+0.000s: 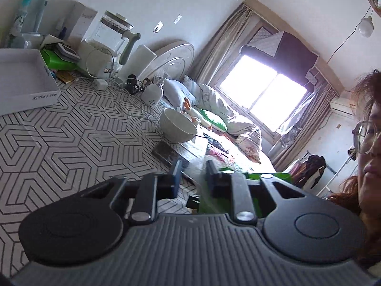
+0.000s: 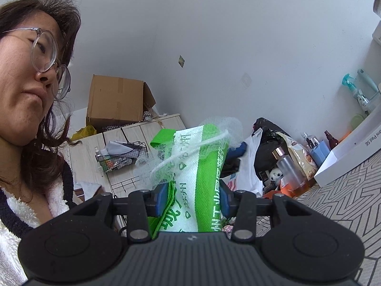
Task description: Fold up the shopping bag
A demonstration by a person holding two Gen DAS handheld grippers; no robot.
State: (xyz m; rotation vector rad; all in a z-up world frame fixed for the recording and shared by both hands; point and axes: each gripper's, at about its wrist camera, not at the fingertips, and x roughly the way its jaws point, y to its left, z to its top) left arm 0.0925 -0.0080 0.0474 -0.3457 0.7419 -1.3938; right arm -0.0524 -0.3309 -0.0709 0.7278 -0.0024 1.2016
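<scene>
The shopping bag (image 2: 190,166) is green and white non-woven fabric with printed characters. It stands bunched up between the blue pads of my right gripper (image 2: 193,199), which is shut on it. A translucent white mesh with a cord (image 2: 223,124) clings to the bag's top. In the left wrist view, my left gripper (image 1: 194,174) is open, with a blurred bit of that mesh in the gap between its fingers. A green strip of the bag (image 1: 269,176) shows just behind the right finger. Most of the bag is hidden under the left gripper's body.
The table has a cloth with a geometric pattern (image 1: 59,143). On it are a white bowl (image 1: 177,128), a flat white box (image 1: 23,83), a dark phone (image 1: 163,152) and appliances (image 1: 112,31). A bed and window lie beyond. A cardboard box (image 2: 116,100), wire basket (image 2: 123,158) and bottles (image 2: 288,164) stand behind the bag. The person leans close.
</scene>
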